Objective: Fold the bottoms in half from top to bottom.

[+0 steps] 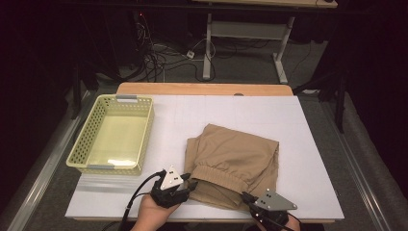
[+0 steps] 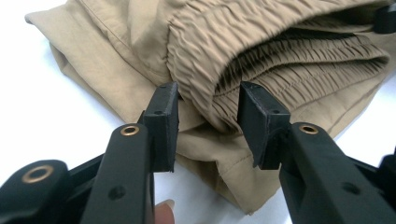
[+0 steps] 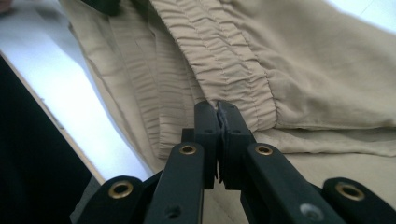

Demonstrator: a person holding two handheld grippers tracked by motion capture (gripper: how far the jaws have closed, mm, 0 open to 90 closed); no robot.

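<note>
Right at the near desk edge, the right claw is pinched tight on the waistband of the folded trousers, its hand cut off by the frame. Beside it, the left claw straddles the waistband's other end, jaws apart, fabric between them. Open white surface lies right and beyond. Farther left sits the basket.

Folded tan trousers — elastic waistband nearest — on white table
</note>
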